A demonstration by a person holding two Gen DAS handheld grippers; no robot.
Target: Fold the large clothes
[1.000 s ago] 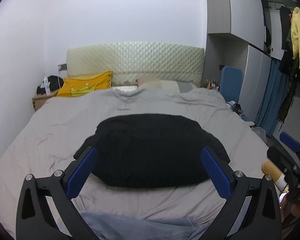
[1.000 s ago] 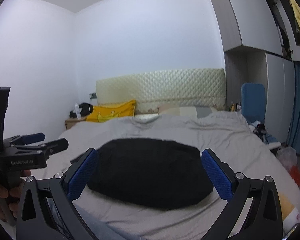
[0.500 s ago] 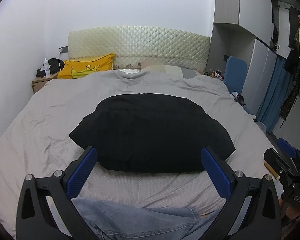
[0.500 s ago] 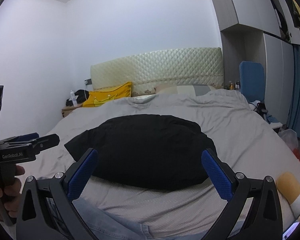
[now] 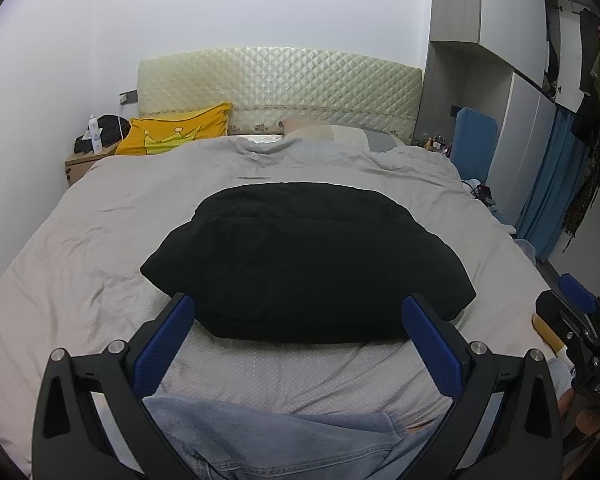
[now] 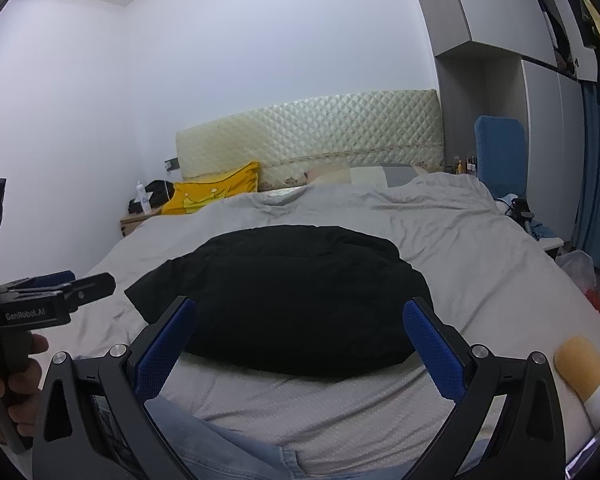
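On the grey bed cover point(image 5: 100, 240), near its middle, a large black garment point(image 5: 308, 264) is seen lying in a puffy, rounded heap, already doubled over on itself; the same dark garment point(image 6: 284, 296) appears in the right wrist view, with its near edge just beyond the blue fingertips. The left gripper point(image 5: 298, 334) is held above the near part of the bed with its jaws wide apart and nothing between them. The right gripper point(image 6: 300, 334) is likewise spread wide and empty, and is kept clear of the cloth. A piece of pale blue denim point(image 5: 268, 436) is visible at the foot of the bed, below the grippers. A yellow pillow point(image 5: 176, 132) is propped against the quilted headboard point(image 5: 280, 84), well apart from the work.

The garment is judged to be soft, thick and padded, light for its bulk but springy, so that any fold can be expected to puff open again unless it is pressed flat. Its surface looks matte rather than slick, though this cannot be told for certain. A good hold is judged to lie at the two near corners, one at the left point and one at the right bulge, where several layers can be pinched together; a grip on the top layer alone may let the lower layers slide and the shape be lost.
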